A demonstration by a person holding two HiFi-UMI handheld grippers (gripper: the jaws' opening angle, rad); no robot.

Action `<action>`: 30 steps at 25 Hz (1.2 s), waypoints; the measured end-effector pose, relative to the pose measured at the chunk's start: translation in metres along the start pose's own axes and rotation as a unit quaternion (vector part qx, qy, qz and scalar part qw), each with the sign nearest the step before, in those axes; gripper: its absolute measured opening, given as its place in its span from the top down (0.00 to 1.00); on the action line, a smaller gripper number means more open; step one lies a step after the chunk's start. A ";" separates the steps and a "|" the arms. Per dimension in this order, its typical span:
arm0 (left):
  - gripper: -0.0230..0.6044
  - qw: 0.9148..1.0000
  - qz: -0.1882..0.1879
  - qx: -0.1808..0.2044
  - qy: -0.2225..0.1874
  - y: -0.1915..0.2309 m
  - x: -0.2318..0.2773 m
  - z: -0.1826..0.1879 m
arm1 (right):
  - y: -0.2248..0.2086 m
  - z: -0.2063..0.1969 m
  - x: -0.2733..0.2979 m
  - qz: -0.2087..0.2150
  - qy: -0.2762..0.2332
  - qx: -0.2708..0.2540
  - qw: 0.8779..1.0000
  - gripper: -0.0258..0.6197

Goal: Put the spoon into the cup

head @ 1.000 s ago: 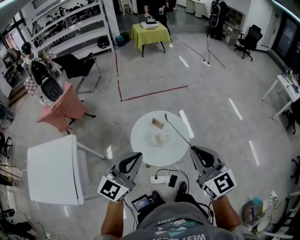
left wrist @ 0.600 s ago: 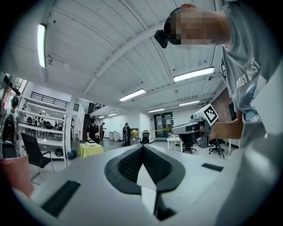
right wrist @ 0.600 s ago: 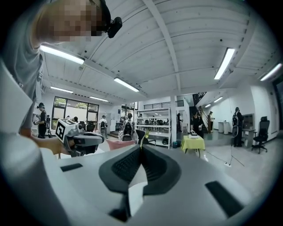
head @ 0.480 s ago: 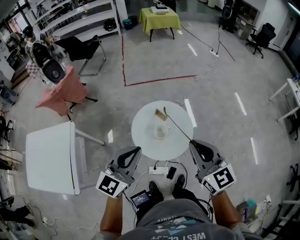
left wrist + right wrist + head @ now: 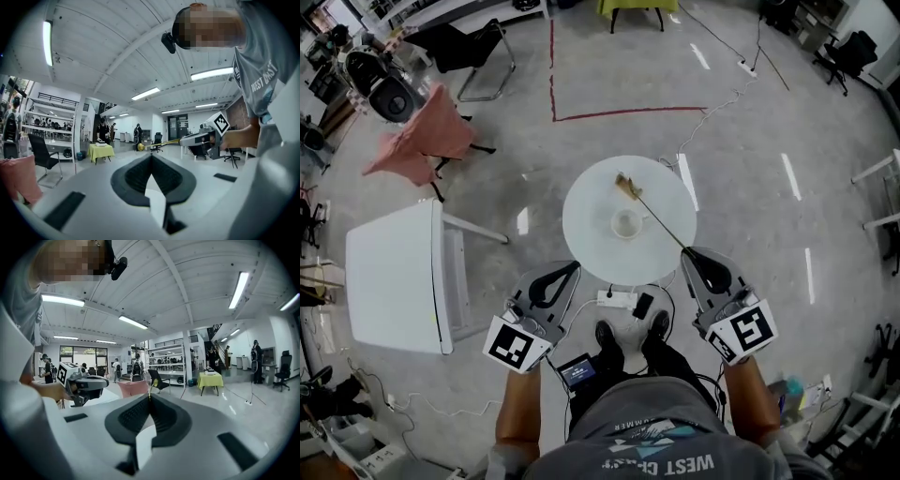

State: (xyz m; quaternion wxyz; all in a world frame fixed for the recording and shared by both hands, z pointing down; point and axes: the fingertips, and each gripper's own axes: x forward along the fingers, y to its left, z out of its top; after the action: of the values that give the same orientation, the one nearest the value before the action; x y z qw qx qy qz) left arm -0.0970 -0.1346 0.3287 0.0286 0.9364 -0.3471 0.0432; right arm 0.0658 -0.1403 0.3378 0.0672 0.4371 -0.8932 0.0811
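Right tongs (image 5: 687, 253) clamped on spoon (image 5: 655, 217) handle; spoon slants over bench (image 5: 586, 236), tip past cup (image 5: 626, 223) at bench centre. Left tongs (image 5: 571, 269) pressed together, empty. Insertion not yet done.

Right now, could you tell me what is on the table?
A cup and a small brown thing. The spoon, held by the right tongs, covers a thin strip.
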 end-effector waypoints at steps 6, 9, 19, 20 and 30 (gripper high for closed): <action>0.96 1.000 0.005 -0.011 0.015 0.003 0.005 -0.021 | -0.004 -0.029 0.013 0.012 0.027 0.016 0.999 0.96; 0.96 1.000 0.010 -0.020 0.020 0.005 0.007 -0.033 | -0.007 -0.047 0.023 0.017 0.042 0.025 0.999 0.96; 0.96 0.998 0.020 -0.042 0.040 0.006 0.010 -0.061 | -0.008 -0.087 0.042 0.033 0.076 0.045 0.996 0.96; 0.96 0.998 0.021 -0.044 0.042 0.006 0.010 -0.063 | -0.008 -0.090 0.043 0.034 0.079 0.046 0.995 0.96; 0.96 0.996 0.027 -0.062 0.061 0.013 0.010 -0.083 | -0.016 -0.125 0.062 0.033 0.109 0.068 0.991 0.96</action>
State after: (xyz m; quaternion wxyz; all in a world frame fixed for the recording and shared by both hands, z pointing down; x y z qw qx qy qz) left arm -0.1030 -0.1433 0.4125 0.1070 0.9186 -0.3719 0.0795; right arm 0.0463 -0.1723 0.4734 0.1315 0.3994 -0.8869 0.1911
